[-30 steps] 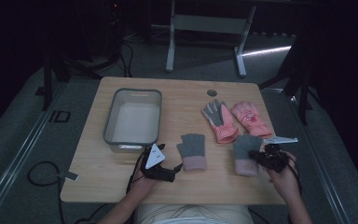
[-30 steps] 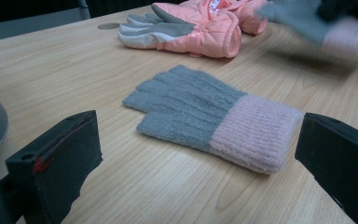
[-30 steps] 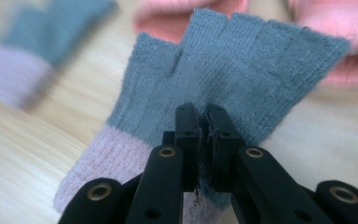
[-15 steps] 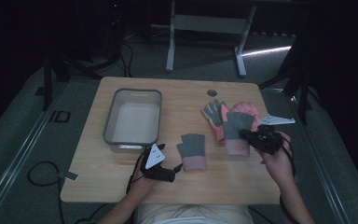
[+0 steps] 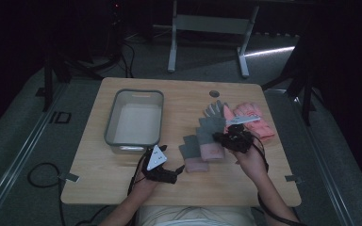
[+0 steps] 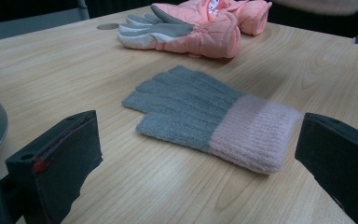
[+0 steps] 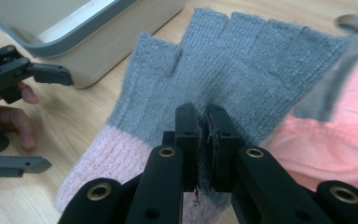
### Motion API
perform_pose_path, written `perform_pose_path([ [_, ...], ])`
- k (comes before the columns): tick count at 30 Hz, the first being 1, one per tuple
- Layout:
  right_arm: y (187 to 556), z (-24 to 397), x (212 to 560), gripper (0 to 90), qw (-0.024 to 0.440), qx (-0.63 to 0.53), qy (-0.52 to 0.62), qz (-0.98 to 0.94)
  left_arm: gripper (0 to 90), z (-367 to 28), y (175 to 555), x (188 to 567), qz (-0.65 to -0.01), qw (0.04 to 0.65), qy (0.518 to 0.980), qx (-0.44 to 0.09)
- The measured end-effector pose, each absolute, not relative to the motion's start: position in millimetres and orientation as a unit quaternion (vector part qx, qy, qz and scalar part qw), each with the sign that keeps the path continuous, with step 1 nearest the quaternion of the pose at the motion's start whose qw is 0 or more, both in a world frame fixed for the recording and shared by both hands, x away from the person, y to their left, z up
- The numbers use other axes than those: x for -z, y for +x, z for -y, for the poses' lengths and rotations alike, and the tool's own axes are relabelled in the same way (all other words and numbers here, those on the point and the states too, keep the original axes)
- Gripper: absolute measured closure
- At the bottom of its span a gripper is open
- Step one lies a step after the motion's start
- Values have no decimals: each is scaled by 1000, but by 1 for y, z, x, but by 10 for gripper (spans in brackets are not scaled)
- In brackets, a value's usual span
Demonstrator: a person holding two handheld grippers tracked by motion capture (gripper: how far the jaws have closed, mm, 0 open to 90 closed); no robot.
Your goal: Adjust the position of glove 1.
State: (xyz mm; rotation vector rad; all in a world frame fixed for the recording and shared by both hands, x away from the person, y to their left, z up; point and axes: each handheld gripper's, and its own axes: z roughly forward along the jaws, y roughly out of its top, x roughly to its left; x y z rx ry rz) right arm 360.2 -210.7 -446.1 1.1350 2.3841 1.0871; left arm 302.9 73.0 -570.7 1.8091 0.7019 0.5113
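Left gripper [image 5: 176, 172] resting low on worktop [image 5: 99, 183], fingers wide; grey glove [image 6: 209, 119] flat at 12 o'clock, long axis slanting toward 2. Right gripper [image 7: 203, 126] pinching second grey glove [image 7: 242, 70], lifted, tray [image 5: 134, 117] at 10 o'clock.

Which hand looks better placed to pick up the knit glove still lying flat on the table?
Left. The left gripper sits open right beside that flat knit glove, jaws either side of it. The right gripper is already shut on the other knit glove.
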Motion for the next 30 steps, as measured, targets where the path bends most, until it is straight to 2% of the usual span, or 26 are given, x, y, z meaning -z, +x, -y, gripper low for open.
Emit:
perform_pose_path([
  [15,369,168,493,844,103,-346,390,-847,0,-73,303,571,-293,541,759,-212],
  [30,377,163,521,835,81,-320,404,-853,0,-74,303,571,-291,540,761,-209],
])
